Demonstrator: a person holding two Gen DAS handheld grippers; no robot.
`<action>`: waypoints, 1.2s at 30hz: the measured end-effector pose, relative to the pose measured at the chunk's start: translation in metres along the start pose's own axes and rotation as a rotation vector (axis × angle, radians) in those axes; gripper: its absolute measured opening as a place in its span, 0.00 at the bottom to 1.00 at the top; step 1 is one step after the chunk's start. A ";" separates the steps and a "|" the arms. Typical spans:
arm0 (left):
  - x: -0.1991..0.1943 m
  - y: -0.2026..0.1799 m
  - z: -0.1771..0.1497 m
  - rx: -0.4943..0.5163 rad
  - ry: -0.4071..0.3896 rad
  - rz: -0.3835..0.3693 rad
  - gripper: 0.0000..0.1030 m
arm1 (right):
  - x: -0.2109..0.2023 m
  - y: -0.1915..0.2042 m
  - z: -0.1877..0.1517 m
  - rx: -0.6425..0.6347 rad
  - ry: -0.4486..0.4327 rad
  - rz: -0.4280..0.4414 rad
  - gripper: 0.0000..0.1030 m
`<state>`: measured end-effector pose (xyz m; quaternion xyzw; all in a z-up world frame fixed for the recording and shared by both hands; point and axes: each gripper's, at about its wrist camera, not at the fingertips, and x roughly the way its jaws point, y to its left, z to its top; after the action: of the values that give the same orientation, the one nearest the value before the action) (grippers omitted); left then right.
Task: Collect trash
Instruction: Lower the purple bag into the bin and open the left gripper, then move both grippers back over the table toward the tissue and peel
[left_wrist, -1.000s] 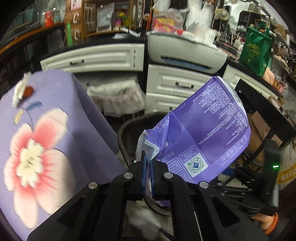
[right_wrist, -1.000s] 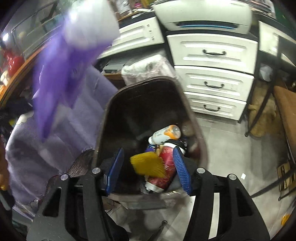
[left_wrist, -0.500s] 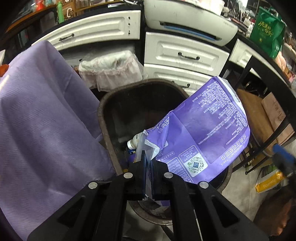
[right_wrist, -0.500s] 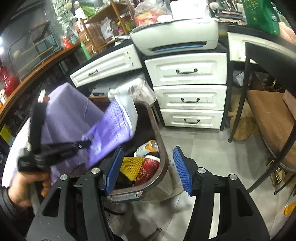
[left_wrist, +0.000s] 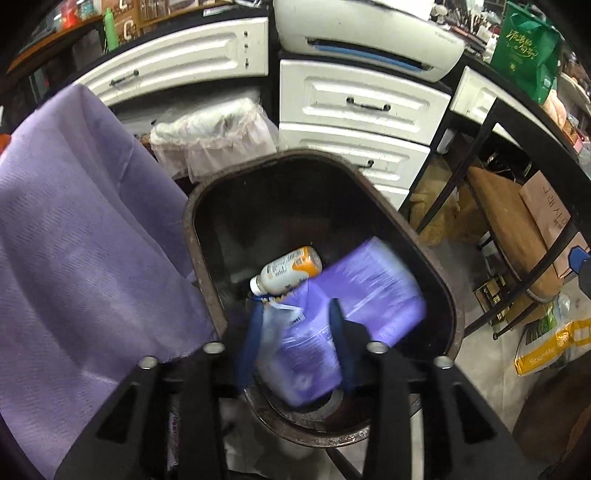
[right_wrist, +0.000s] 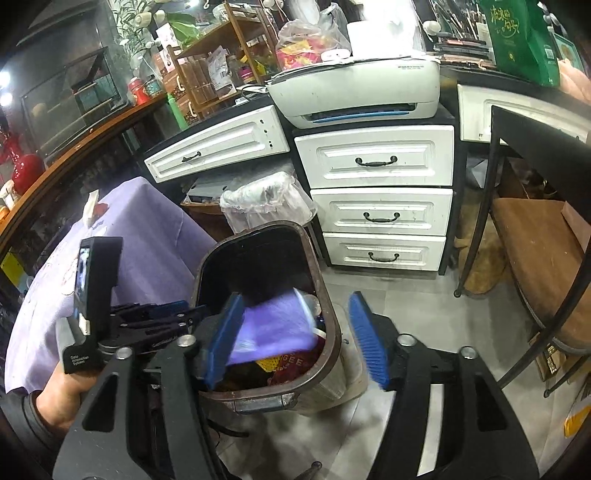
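So the left tool (left_wrist: 295, 343) has just opened its jaws, and the purple wrapper (left_wrist: 347, 306) it was pinching half a second ago is loose now, blurred, dropping between the blue pads into the brown bin (left_wrist: 207, 266) right below, next to a small bottle (left_wrist: 288, 271). The right tool (right_wrist: 295, 339) has been spreading too and sits wide with nothing in it, just over the bin's near rim. Looks like this piece of trash is done, so both tools are free for the next one.
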<state>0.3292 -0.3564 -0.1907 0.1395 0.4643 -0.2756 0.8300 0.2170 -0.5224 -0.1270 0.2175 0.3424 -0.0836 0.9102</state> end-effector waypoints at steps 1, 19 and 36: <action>-0.004 0.000 0.000 0.005 -0.013 0.002 0.47 | -0.002 0.002 0.001 -0.001 -0.007 -0.001 0.66; -0.128 0.029 0.000 0.008 -0.289 0.013 0.81 | 0.005 0.060 0.027 -0.083 -0.008 0.092 0.68; -0.196 0.130 -0.001 -0.010 -0.366 0.229 0.93 | 0.027 0.197 0.059 -0.287 0.021 0.314 0.69</action>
<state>0.3231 -0.1865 -0.0282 0.1349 0.2882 -0.1979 0.9271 0.3310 -0.3738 -0.0388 0.1371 0.3220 0.1111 0.9302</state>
